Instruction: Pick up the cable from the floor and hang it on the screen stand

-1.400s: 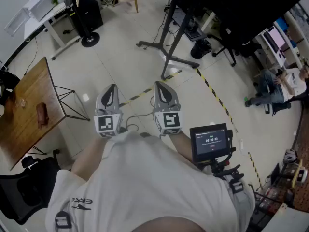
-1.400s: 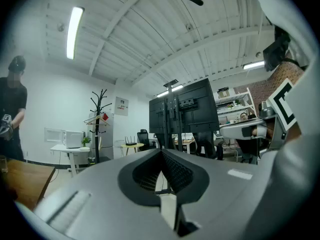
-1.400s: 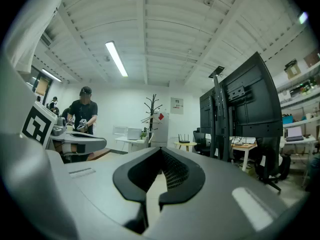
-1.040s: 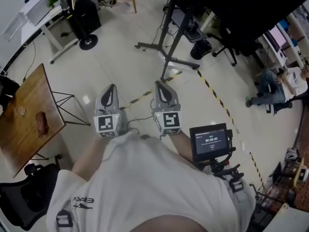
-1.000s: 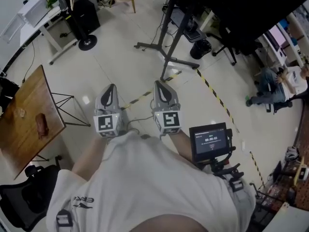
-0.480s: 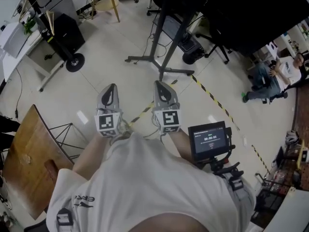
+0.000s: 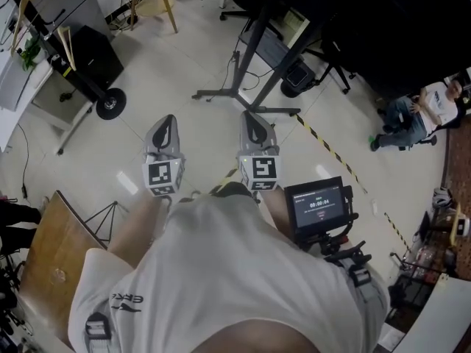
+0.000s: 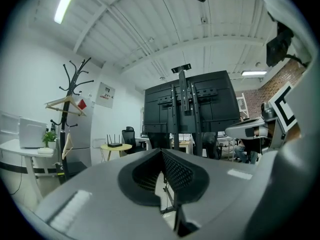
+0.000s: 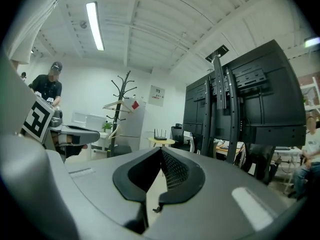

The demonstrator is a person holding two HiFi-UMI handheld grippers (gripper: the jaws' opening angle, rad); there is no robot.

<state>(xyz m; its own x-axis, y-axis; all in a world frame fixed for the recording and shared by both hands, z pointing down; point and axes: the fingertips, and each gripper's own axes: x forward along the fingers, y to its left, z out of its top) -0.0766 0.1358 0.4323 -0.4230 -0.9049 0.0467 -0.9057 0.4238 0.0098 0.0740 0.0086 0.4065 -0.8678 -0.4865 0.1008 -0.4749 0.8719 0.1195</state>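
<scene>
The left gripper (image 7: 168, 120) and right gripper (image 7: 252, 118) each have their jaws pressed together and face the screen stand (image 7: 254, 87). A thin cable (image 7: 193, 195) curls just behind their marker cubes, at the shirt hem (whether either jaw pair pinches it, I cannot tell). The sleeve print (image 7: 125, 298) reads roughly ERKE. The small monitor (image 7: 318, 204) shows a timer too small to read. Yellow-black tape (image 7: 331, 153) crosses the pale tiled floor (image 7: 162, 72). A coat rack (image 7: 88, 87) stands toward its left edge and a wooden table (image 7: 51, 271) near its lower left corner.
</scene>
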